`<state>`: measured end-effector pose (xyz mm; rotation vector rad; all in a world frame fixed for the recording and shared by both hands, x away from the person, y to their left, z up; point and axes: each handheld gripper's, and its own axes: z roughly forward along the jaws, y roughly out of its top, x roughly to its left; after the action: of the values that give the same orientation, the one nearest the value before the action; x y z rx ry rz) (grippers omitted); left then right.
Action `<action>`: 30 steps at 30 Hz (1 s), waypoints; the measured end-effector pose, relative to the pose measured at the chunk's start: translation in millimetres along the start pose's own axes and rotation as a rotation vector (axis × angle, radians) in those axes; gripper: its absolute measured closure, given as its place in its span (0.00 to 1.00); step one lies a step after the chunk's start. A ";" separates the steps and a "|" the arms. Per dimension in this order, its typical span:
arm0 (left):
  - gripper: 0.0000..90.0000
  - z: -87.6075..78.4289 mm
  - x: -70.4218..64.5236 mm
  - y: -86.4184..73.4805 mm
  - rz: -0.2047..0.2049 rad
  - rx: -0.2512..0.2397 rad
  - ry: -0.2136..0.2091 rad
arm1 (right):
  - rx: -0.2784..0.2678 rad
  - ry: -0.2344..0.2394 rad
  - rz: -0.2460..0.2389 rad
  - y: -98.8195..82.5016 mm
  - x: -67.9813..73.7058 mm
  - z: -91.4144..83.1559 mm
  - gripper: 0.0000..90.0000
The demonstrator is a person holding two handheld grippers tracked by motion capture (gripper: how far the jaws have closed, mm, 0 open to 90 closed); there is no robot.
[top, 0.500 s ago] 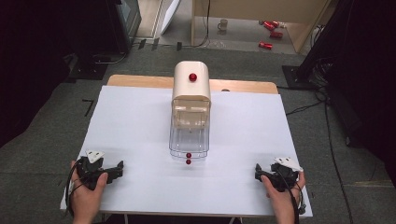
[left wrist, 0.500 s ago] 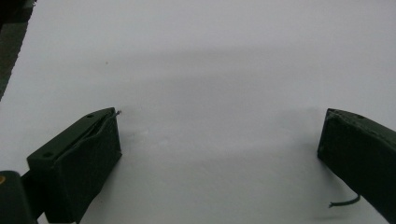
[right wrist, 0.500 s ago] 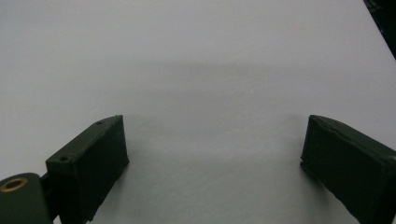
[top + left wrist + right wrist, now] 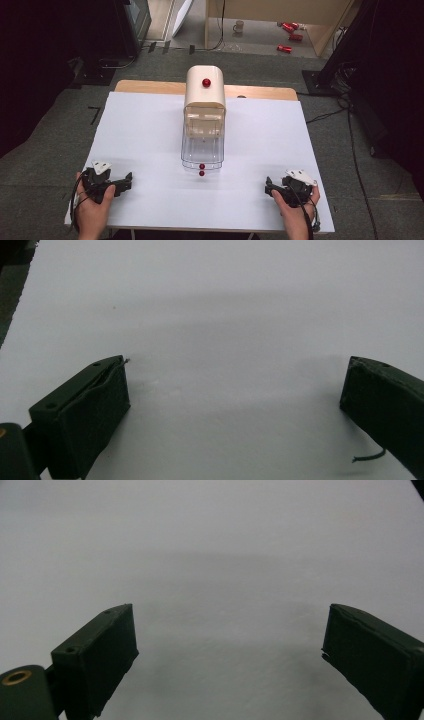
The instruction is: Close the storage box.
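Resting at the near corners of the white counter [image 4: 150, 130], your left claw [image 4: 125, 181] and right claw [image 4: 270, 186] stood spread and empty. The cream-topped clear plastic container [image 4: 204, 120] with red knobs sat mid-counter, well apart from both. You looked poised to start; next came reaching in toward it.

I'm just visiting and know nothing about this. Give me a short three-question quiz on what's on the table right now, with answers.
1. True or false: the left hand-held gripper is clamped on the container.
2. What small red part sits on the container's cream top?
3. The right hand-held gripper rests: A) inside the container, B) near the right front corner of the white table, C) on the floor.

Key: 1. False; its jaws stand open over bare table. 2. A round red knob. 3. B.
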<state>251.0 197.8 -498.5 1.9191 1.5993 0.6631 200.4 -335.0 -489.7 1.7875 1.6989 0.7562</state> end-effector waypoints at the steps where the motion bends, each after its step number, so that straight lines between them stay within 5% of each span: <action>1: 0.00 0.0 0.0 0.0 0.000 0.000 0.000 | -0.001 0.005 -0.003 -0.2 3.5 -0.8 0.08; 12: 0.00 -0.2 -0.2 -0.2 0.001 0.000 0.001 | -0.020 0.094 -0.034 -1.1 43.6 -6.8 0.08; 30: 0.00 -0.3 -0.4 -0.4 0.002 -0.001 0.002 | -0.100 0.192 -0.105 12.8 111.9 -18.6 0.27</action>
<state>250.5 197.5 -498.6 1.9200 1.5982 0.6667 200.2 -223.6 -465.0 1.5877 1.8276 0.9750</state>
